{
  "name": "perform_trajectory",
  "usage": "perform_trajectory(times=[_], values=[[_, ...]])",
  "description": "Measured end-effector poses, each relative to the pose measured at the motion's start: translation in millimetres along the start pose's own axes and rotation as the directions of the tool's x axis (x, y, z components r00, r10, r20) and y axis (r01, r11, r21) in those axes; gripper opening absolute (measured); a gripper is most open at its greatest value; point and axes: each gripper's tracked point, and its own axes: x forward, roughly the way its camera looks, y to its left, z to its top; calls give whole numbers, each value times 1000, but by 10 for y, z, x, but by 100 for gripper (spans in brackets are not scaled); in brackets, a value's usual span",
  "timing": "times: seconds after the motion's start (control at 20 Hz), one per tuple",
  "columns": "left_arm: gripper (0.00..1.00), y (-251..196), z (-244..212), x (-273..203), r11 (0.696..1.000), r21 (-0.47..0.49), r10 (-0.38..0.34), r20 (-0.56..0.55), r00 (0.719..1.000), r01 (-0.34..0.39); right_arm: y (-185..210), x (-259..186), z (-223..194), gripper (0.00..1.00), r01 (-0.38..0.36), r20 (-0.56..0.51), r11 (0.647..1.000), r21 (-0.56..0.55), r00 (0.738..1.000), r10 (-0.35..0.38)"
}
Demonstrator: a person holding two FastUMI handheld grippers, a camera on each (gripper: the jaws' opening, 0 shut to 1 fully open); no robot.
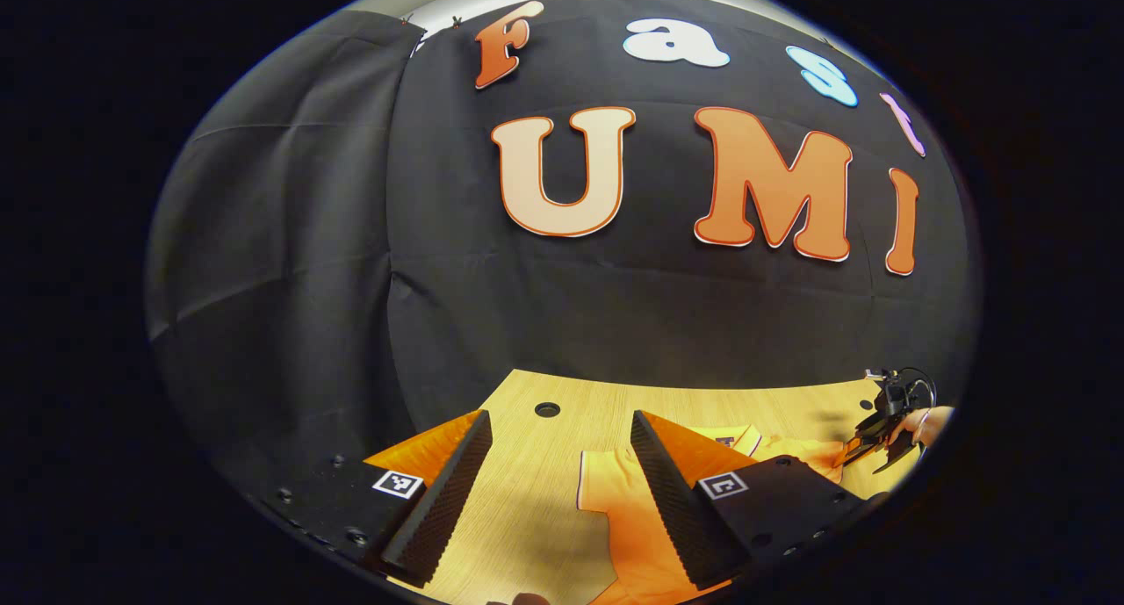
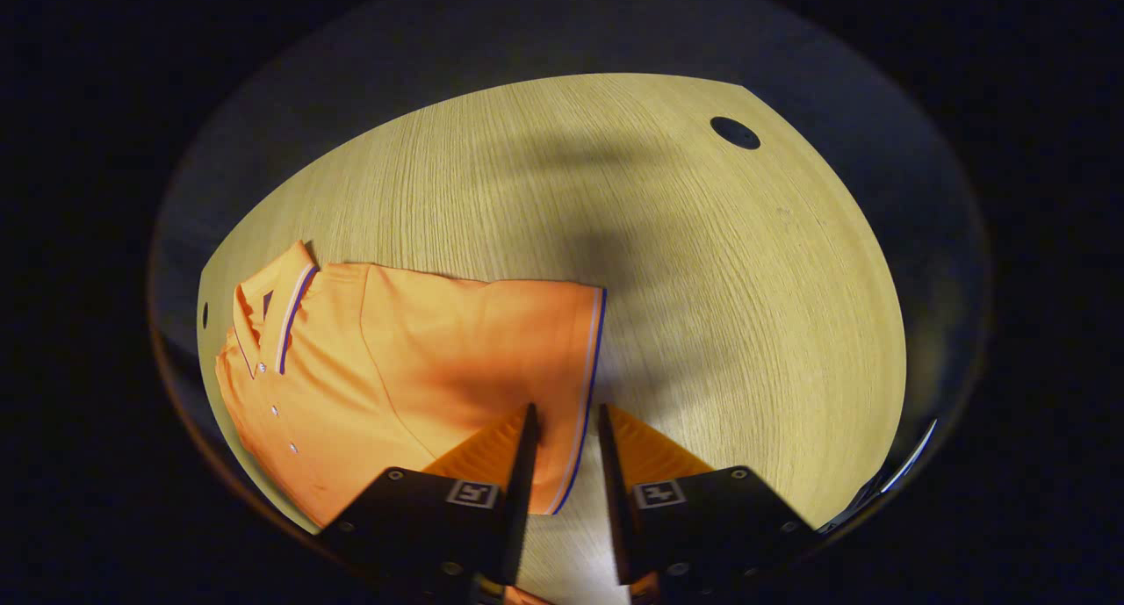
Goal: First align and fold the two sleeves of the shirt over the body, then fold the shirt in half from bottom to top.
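While the left gripper (image 1: 562,491) is hovering wide open and empty over the wooden table (image 1: 527,517), the orange polo shirt (image 2: 386,385) is lying flat there, and the right gripper (image 2: 565,434) is straddling its sleeve hem (image 2: 587,385), fingers narrowly apart.

No writing that I can read here.
I find only a small square coded marker (image 1: 397,484) in black and white on each finger mount of the left gripper (image 1: 559,425), and the same on the right gripper (image 2: 566,409). I can make out no letters or numbers in these patterns.
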Motion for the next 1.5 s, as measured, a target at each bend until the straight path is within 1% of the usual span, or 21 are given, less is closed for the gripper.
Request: perform_trajectory(times=[0.05, 0.1, 0.15, 0.3, 0.55, 0.65, 0.8, 0.95, 1.15, 1.3, 1.5], values=[[98, 2, -7, 6, 1000, -4, -3, -4, 1000, 3, 17, -17, 17, 20, -28, 10, 999, 44, 1000, 28], [98, 22, -20, 17, 1000, -5, -3, -5, 1000, 3, 32, -32, 30, 14, -40, 22, 996, 79, 999, 39], [98, 26, -17, 32, 1000, -3, -6, -6, 1000, 6, 65, -8, 12, 5, -58, 24, 995, 85, 998, 56], [98, 114, -11, 46, 1000, 7, -7, -8, 1000, 7, 97, -40, 24, 5, -55, 58, 997, 59, 997, 52], [98, 259, 46, 74, 1000, -3, -20, 1, 1000, 20, 262, -395, 105, 4, -50, 137, 999, 2, 989, 49], [98, 324, 50, 92, 1000, -11, -29, 5, 1000, 29, 385, -590, 155, 5, -54, 179, 998, -29, 982, 58], [98, 415, 23, 100, 998, -28, -49, 1, 999, 49, 625, -932, 220, 4, -77, 233, 995, -67, 968, 91], [98, 569, 27, 115, 998, -34, -59, 6, 998, 59, 896, -1214, 248, 4, -73, 279, 987, -141, 954, 110], [98, 818, 16, 160, 997, -43, -62, 8, 998, 62, 1385, -1420, 160, 4, -95, 293, 972, -214, 943, 157], [98, 1037, -19, 207, 997, -49, -56, 4, 998, 56, 1712, -1442, 44, 4, -109, 278, 959, -261, 943, 183], [98, 1275, -62, 252, 998, -50, -44, -4, 999, 44, 2042, -1437, -112, 4, -128, 253, 945, -301, 945, 209]])
